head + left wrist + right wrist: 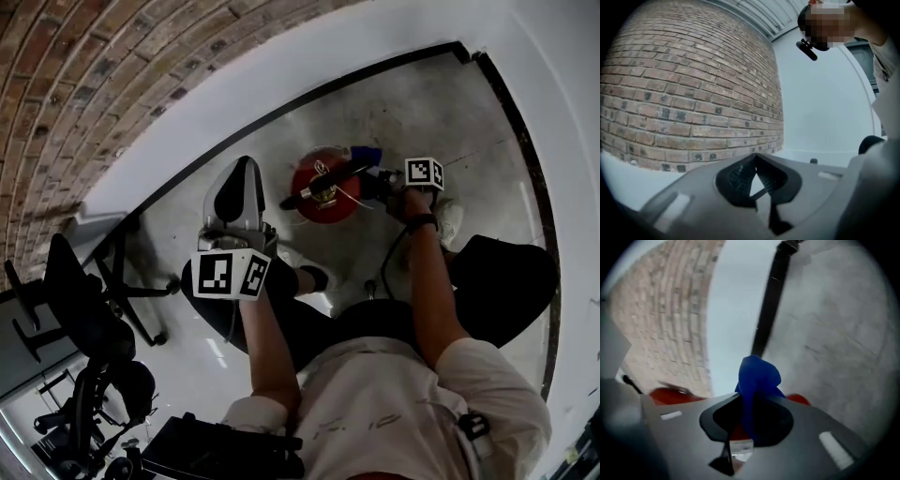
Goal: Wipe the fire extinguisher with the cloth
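Nearest, seen from above, we find the person's white shirt [394,412] and dark trousers [309,328], with both forearms reaching forward.

At the left of the head view is the grey plastic left tool [247,163]. Its marker cube faces the camera and its tip points away, apart from the task's things. In the left gripper view its ribbed fingertips [739,176] meet at the tip. We see nothing between the jaws, only a small triangular gap below the point of contact.

On the other side, the grey right tool [367,173] is clamped on a crumpled blue cloth [759,373]. The cloth stands up from between the jaws and fills most of the gap. In the head view the cloth lies at the upper right edge of the extinguisher's top. We cannot tell whether it touches the metal.

Between the two tools and just beyond the person's knees, the red cylindrical fire extinguisher [339,210] stands upright on the grey concrete floor [422,103]. We look straight down on its top, which a black lever crosses over a brass valve.

Farther left on the floor stands a black office chair [84,319]. Beyond the extinguisher a black skirting strip [281,108] runs along the foot of a white wall [309,42]. A red-brown brick wall [84,84] adjoins the white wall at the far left.
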### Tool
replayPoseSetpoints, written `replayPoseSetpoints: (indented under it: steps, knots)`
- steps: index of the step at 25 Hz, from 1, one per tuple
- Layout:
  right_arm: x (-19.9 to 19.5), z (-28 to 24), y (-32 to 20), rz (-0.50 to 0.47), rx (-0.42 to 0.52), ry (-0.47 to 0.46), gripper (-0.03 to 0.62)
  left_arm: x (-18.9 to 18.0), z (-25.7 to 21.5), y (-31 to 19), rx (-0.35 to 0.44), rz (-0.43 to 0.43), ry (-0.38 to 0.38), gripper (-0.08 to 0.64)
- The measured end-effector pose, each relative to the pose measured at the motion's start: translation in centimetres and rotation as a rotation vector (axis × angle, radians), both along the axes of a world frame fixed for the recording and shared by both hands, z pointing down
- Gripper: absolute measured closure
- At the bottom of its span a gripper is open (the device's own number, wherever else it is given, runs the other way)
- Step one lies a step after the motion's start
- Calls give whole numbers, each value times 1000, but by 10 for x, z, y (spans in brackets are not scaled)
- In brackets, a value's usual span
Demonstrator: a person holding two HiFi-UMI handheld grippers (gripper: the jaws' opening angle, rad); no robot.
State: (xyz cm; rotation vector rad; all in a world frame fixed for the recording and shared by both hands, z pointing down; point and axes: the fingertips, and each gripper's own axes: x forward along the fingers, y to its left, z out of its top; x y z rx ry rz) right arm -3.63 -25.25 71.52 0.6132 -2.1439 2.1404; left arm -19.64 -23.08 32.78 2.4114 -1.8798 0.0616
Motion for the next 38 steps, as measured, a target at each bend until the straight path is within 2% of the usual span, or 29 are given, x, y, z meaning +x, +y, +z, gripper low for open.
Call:
replayPoseSetpoints:
  steps: [2, 4, 5, 7, 9, 11, 13, 14, 16, 20, 23, 28, 29, 31, 35, 36, 38]
  knots:
    - [0, -106, -26, 9, 134, -264, 531, -1, -8, -10, 19, 12, 5, 558]
    - [5, -188, -38, -56, 274, -495, 531, -2, -18, -19, 38, 26, 10, 558]
    - [6, -217, -42, -93, 323, -577, 531, -2, -22, -22, 47, 32, 10, 558]
    - [4, -251, -46, -181, 374, -645, 532, -4, -31, -29, 64, 40, 12, 558]
    - [-7, -265, -38, -331, 384, -643, 532, -7, -37, -36, 79, 41, 21, 558]
    - [-19, -266, -14, -536, 360, -667, 532, -12, -41, -40, 87, 32, 34, 558]
    - [-26, -255, 2, -685, 309, -681, 532, -17, -39, -43, 85, 21, 49, 558]
    - [-29, -247, 5, -723, 288, -663, 532, -18, -37, -44, 81, 17, 57, 558]
    - [-33, -228, 3, -738, 238, -620, 532, -18, -30, -45, 67, 17, 66, 558]
    - [-45, -163, -1, -658, 100, -488, 532, -20, -14, -43, 33, 17, 60, 558]
    - [-52, -92, -5, -538, -13, -367, 532, -23, -10, -45, 24, 9, 54, 558]
    - [-50, 27, -12, -238, -207, -130, 531, -23, 1, -50, 2, 6, 51, 558]
    - [-47, 49, -13, -196, -219, -89, 531, -23, 4, -50, -3, 2, 49, 558]
    - [-38, 93, -11, -187, -195, 51, 532, -24, 8, -51, -14, -3, 40, 558]
    - [-7, 155, 13, -334, -115, 466, 531, -25, 12, -49, -22, -9, 18, 558]
    - [-2, 162, 16, -350, -95, 528, 531, -26, 11, -48, -17, -12, 17, 558]
    - [-1, 162, 12, -349, -83, 553, 531, -30, 9, -48, -6, -18, 21, 558]
